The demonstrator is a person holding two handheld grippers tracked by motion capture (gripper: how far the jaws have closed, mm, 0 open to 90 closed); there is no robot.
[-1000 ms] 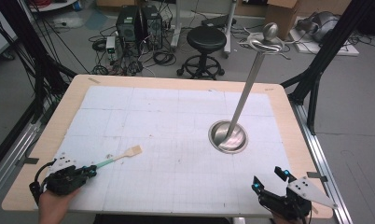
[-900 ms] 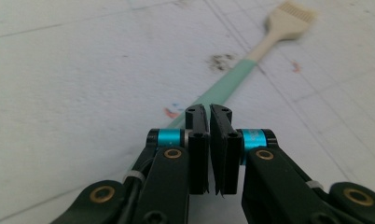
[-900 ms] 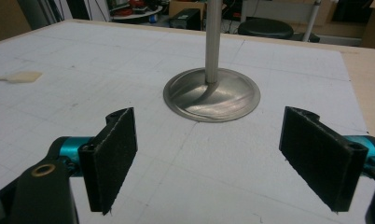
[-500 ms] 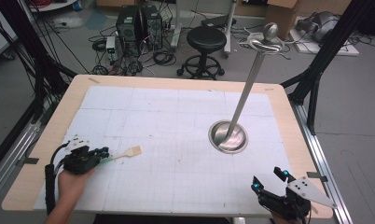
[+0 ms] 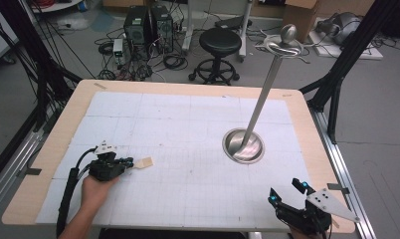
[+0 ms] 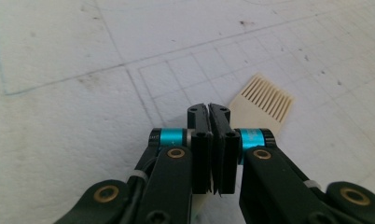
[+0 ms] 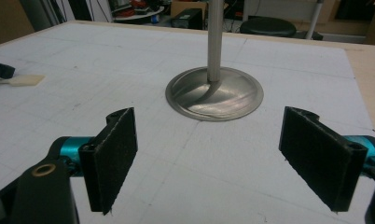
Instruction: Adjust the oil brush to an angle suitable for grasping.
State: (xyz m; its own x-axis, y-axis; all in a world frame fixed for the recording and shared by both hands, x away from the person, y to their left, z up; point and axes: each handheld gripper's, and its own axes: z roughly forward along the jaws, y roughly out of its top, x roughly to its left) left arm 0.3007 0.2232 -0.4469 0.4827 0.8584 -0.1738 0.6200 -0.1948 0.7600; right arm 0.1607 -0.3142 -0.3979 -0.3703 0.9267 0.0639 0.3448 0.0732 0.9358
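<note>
Clamping comb (image 6: 262, 100) handle: left gripper (image 6: 212, 112), jaws closed.

Black claws (image 6: 209, 112) — cyan collars, brass screws.

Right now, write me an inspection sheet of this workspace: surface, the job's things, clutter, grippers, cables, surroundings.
Surface: wooden table covered by a white gridded mat, lightly smudged.
Job's things: cream slotted spatula head lying on the mat, its handle end clamped in the left gripper; tall steel stand on a round metal base, upright, apart from the spatula.
Clutter: nothing seen on the mat.
Grippers: left gripper shut on the spatula; right gripper open, nothing between its pads, at the near right edge.
Cables: black cable trails from the left gripper along the forearm.
Surroundings: black stool, computer towers, floor wiring.
</note>
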